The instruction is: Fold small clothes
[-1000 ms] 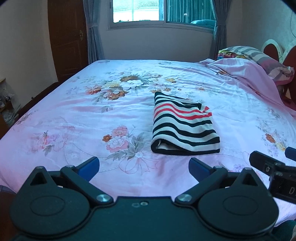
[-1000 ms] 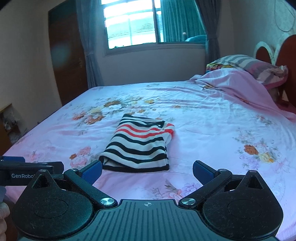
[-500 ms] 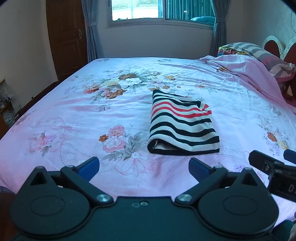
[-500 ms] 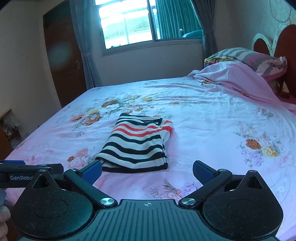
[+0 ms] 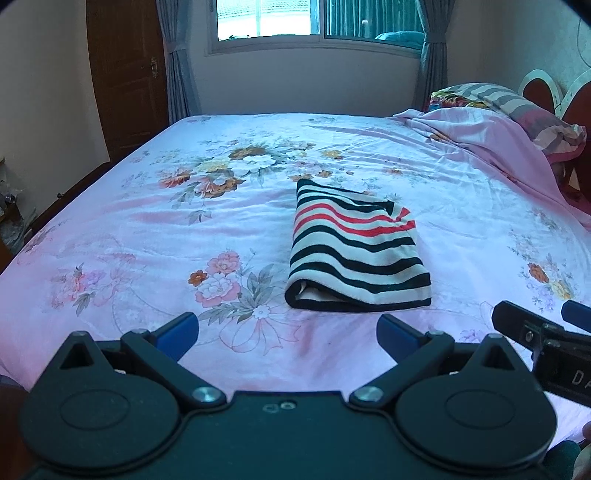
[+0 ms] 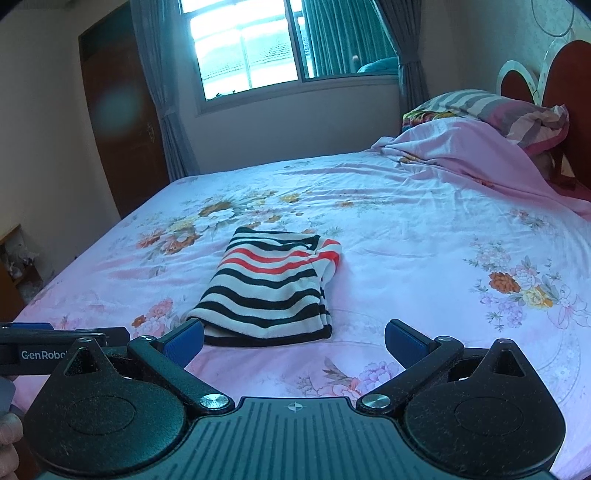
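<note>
A small striped garment (image 5: 354,251), black, white and red, lies folded into a neat rectangle on the pink floral bed (image 5: 147,229). My left gripper (image 5: 288,330) hovers open just short of the garment's near edge, nothing between its blue pads. In the right wrist view the same folded garment (image 6: 269,288) rests ahead and slightly left. My right gripper (image 6: 293,338) is open and empty too, its left pad (image 6: 183,339) close to the garment's near corner. The right gripper's side shows at the left wrist view's right edge, and the left gripper's side at the right wrist view's left edge.
A rumpled pink blanket (image 6: 472,155) and striped pillows (image 6: 491,107) lie at the head of the bed, far right, against a red headboard (image 6: 565,81). A window (image 5: 266,18), curtains and a brown door (image 5: 125,74) stand beyond the bed. A person's fingers (image 6: 9,435) show at lower left.
Both grippers have tilted and shifted slightly, so the garment sits a little differently in each view. The garment itself has not moved and both grippers stay open.
</note>
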`<state>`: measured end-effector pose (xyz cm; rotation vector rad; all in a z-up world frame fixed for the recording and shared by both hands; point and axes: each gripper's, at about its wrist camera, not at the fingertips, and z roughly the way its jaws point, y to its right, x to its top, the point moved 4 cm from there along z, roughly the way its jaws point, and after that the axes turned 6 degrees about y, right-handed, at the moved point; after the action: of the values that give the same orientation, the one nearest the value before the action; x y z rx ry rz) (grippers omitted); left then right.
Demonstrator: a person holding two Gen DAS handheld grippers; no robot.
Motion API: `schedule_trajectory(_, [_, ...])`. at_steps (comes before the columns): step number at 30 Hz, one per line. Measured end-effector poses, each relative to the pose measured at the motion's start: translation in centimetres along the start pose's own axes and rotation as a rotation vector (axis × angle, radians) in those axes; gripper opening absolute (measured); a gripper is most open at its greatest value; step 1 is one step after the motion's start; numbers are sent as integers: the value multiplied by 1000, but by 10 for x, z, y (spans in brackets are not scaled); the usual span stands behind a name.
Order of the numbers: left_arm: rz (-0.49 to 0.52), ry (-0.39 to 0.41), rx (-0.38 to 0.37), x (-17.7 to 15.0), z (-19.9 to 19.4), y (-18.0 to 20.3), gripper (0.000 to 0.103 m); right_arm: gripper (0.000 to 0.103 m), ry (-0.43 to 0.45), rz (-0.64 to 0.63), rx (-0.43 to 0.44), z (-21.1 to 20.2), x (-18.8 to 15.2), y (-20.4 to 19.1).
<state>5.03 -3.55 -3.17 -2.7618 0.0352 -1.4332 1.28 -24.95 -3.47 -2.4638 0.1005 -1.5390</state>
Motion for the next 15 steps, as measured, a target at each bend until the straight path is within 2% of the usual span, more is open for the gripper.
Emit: schedule_trajectory(15, [10,11,-19,4,-2,11,102,103,-4,15,1,-2,0,2])
